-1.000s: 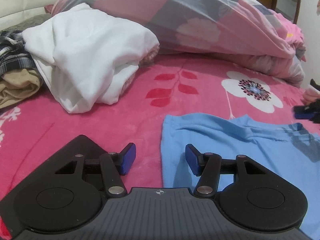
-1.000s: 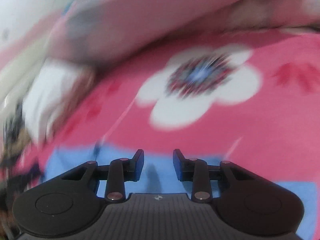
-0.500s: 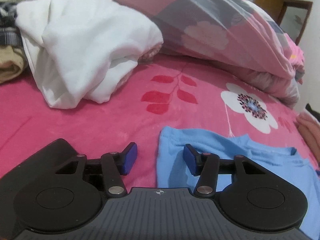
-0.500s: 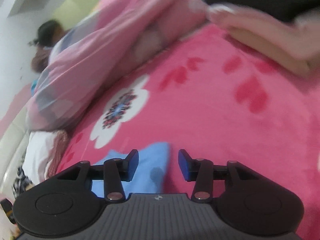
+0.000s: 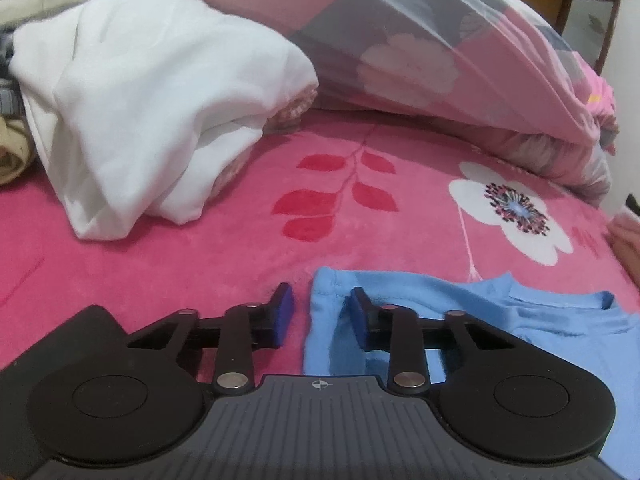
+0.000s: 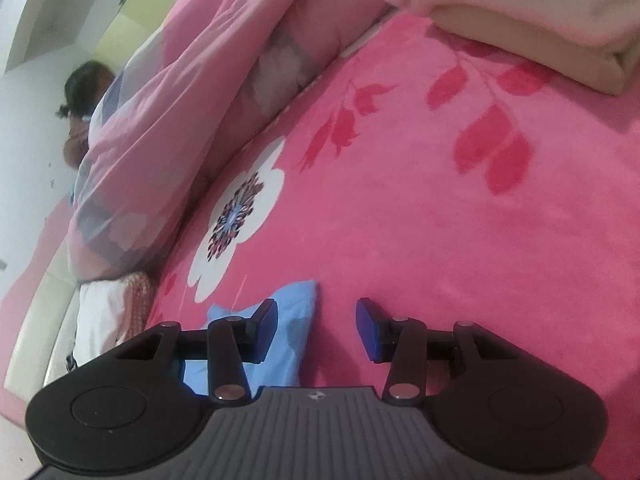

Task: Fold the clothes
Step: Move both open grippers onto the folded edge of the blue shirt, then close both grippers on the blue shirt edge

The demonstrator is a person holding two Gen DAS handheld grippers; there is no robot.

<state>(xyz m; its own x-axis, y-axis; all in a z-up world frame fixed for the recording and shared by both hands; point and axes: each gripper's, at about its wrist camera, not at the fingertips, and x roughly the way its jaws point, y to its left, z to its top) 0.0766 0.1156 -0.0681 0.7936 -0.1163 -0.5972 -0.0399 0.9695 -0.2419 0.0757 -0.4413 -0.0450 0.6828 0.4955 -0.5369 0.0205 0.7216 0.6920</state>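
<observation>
A light blue shirt [image 5: 540,340] lies flat on the pink floral bed sheet [image 5: 180,264]. My left gripper [image 5: 320,312] sits low at the shirt's left corner. Its jaws are closing, with the hemmed edge of the blue cloth between the blue pads [image 5: 285,312], which do not press on it. In the right wrist view, my right gripper [image 6: 316,320] is tilted over another corner of the blue shirt [image 6: 296,320]. It stands open: the corner lies beside its left finger and bare pink sheet lies under its right finger.
A crumpled white garment [image 5: 160,112] and a pink-grey quilt [image 5: 420,40] lie behind the shirt. Beige and plaid clothes [image 5: 12,152] sit at the far left. Folded pale clothes [image 6: 520,12] lie at the right. A person [image 6: 80,108] is beyond the quilt.
My left gripper crept forward onto the shirt's left corner and its jaws narrowed. My right gripper swept and rolled to the shirt's other corner, and its jaws widened.
</observation>
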